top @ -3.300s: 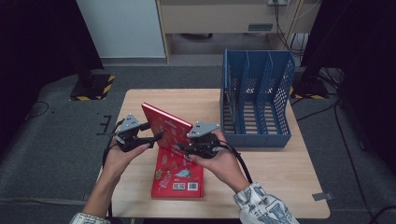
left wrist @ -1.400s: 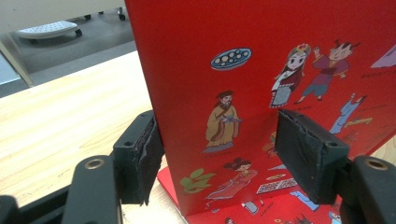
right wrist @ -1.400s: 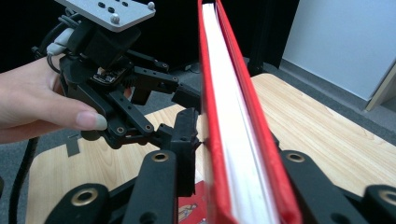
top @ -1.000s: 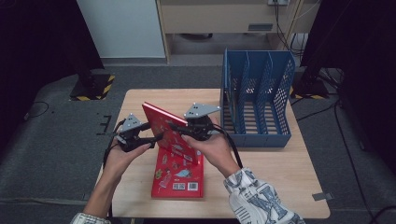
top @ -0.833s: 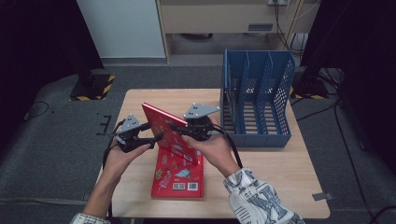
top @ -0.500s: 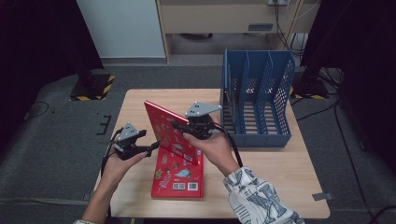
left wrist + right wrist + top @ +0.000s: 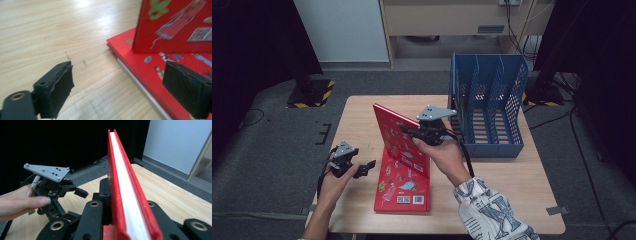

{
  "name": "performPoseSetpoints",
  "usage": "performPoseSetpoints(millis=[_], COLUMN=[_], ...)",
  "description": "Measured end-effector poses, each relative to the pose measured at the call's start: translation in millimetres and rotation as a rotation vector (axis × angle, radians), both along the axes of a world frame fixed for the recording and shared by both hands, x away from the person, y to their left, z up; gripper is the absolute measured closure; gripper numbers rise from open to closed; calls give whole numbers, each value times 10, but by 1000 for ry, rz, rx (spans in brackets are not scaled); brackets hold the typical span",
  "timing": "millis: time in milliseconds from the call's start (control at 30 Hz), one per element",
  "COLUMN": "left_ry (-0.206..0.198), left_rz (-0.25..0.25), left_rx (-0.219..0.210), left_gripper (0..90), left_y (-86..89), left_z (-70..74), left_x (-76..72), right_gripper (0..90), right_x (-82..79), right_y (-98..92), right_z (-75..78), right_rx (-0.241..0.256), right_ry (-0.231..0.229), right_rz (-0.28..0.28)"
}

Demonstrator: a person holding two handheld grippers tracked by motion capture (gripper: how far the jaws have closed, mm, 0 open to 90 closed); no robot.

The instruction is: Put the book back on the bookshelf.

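- We see the right gripper [image 7: 408,131] at the middle of the high view, its jaws closed on the edge of a red book [image 7: 399,140] and holding it upright and tilted.
- In the right gripper view that book [image 7: 125,195] runs edge-on up the middle of the frame, white pages between two red covers, clamped between the black jaws at the bottom.
- The upright book's lower edge rests on a second red book [image 7: 404,187] lying flat on the wooden table [image 7: 512,190], lower middle of the high view.
- The left gripper [image 7: 368,166] sits at the lower left, just beside the flat book, jaws spread wide and holding nothing.
- A blue file rack [image 7: 487,107] stands at the upper right of the table, near the right gripper.
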State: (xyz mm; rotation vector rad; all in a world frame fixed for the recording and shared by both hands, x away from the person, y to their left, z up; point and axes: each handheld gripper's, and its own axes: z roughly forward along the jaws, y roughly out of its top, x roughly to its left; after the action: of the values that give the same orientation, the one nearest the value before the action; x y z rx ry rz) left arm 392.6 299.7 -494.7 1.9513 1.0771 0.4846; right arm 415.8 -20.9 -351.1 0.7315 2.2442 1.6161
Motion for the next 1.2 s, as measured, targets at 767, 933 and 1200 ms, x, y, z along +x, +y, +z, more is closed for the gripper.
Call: performPoseSetpoints(millis=[767,933,1200], left_ry=[60,86,121], left_rz=[87,107,112], left_rx=[156,186,187], left_gripper=[43,43,43], left_y=[114,105,108], left_z=[-199,-205,-258], left_x=[-51,-75,-66], right_gripper=[792,792,792], right_x=[-65,-85,-64], right_y=[-436,-514,-550], right_z=[154,152,143], right_rx=[18,19,45], right_ry=[-24,-30,-20], right_rz=[-71,-94,-89])
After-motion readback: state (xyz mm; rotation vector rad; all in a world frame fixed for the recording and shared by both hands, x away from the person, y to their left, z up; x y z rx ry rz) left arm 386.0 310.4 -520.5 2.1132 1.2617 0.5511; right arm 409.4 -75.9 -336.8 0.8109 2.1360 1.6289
